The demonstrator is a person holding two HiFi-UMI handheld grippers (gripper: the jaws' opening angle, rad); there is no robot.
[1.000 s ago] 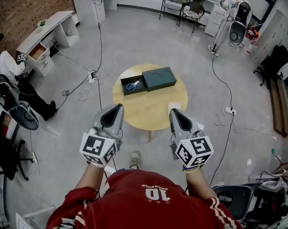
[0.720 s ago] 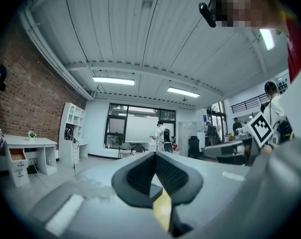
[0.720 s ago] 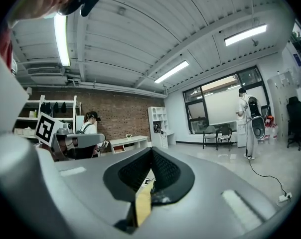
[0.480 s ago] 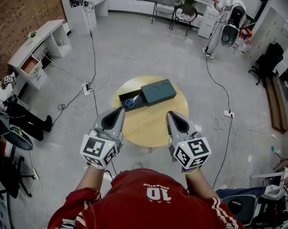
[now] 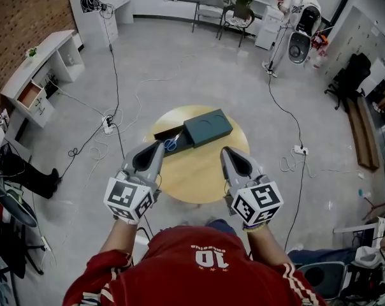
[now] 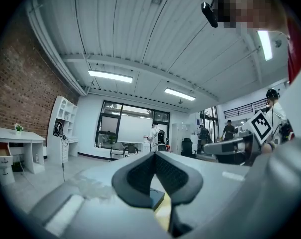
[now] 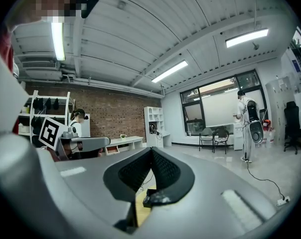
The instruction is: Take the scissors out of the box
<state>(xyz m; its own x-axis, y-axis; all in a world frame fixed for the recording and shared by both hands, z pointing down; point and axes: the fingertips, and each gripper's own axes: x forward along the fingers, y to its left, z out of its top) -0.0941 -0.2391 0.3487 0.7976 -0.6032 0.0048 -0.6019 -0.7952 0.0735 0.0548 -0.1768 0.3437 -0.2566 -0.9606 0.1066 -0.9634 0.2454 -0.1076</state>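
Observation:
A dark box lies on the round wooden table, its drawer slid out to the left. Blue-handled scissors lie in the drawer. My left gripper is held level over the table's near left edge, shut and empty, its tip just short of the scissors. My right gripper is beside it over the near right of the table, also shut and empty. In the left gripper view the jaws of the left gripper meet at the tip. The right gripper shows the same in its own view.
Cables and power strips trail over the grey floor around the table. A white desk stands along the brick wall at left. A person stands far back beside chairs. Another person is at the left edge.
The table and box have come nearer in the head view. Both grippers stay side by side and shut, and their tips now reach over the table's near edge.

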